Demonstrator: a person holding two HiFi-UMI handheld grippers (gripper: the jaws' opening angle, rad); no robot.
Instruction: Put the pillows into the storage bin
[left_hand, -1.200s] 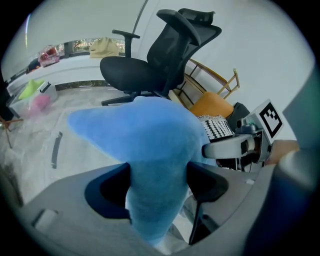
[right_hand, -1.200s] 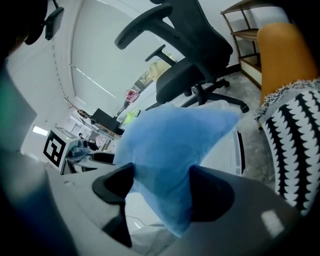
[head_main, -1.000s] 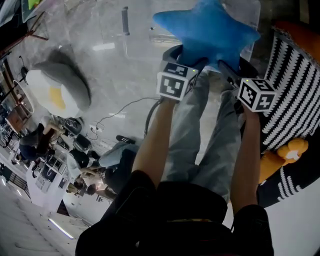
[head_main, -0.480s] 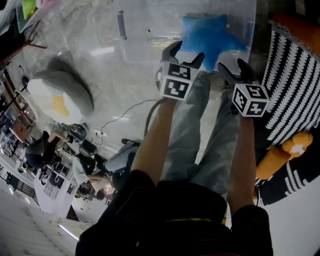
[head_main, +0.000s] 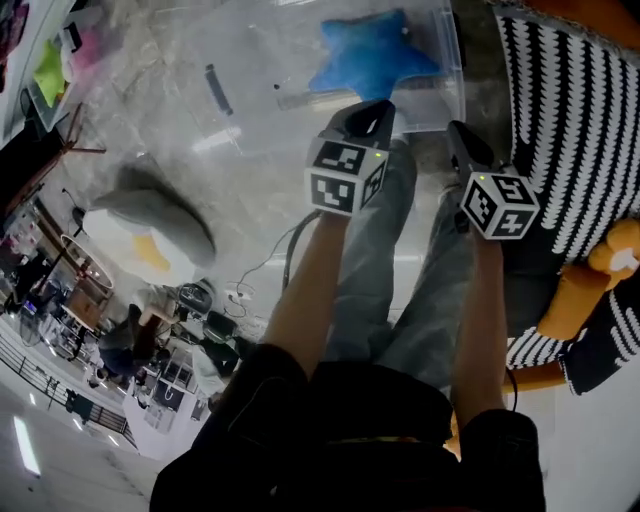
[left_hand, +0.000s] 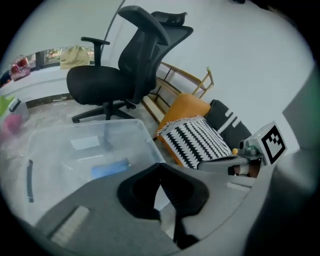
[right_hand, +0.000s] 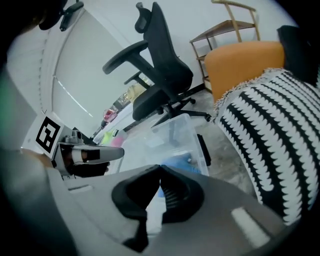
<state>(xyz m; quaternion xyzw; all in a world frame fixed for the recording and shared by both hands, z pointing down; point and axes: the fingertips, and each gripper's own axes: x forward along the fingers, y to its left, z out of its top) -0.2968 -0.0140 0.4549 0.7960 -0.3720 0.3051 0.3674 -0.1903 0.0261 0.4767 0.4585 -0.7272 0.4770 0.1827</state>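
A blue star pillow (head_main: 365, 55) lies inside the clear storage bin (head_main: 260, 60), just ahead of both grippers. My left gripper (head_main: 378, 105) and right gripper (head_main: 458, 128) hover side by side at the bin's near edge. Both have just been closing and are shut, with nothing between their jaws. The left gripper view shows the shut left gripper (left_hand: 160, 165) over the bin (left_hand: 75, 145) and the blue pillow (left_hand: 110, 168). In the right gripper view the shut right gripper (right_hand: 160, 167) is in front of the blue pillow (right_hand: 177, 167). A black-and-white striped pillow (head_main: 570, 120) lies to the right.
A grey and white egg-shaped pillow (head_main: 150, 225) lies on the floor at left. An orange plush (head_main: 600, 280) rests beside the striped pillow. A black office chair (left_hand: 125, 65) and a wooden rack (left_hand: 185, 82) stand beyond the bin. An orange cushion (right_hand: 240, 60) sits behind the striped pillow.
The blue star pillow, held up between both grippers a second ago, now lies in the bin. Both grippers let go, drew back toward me and shut.
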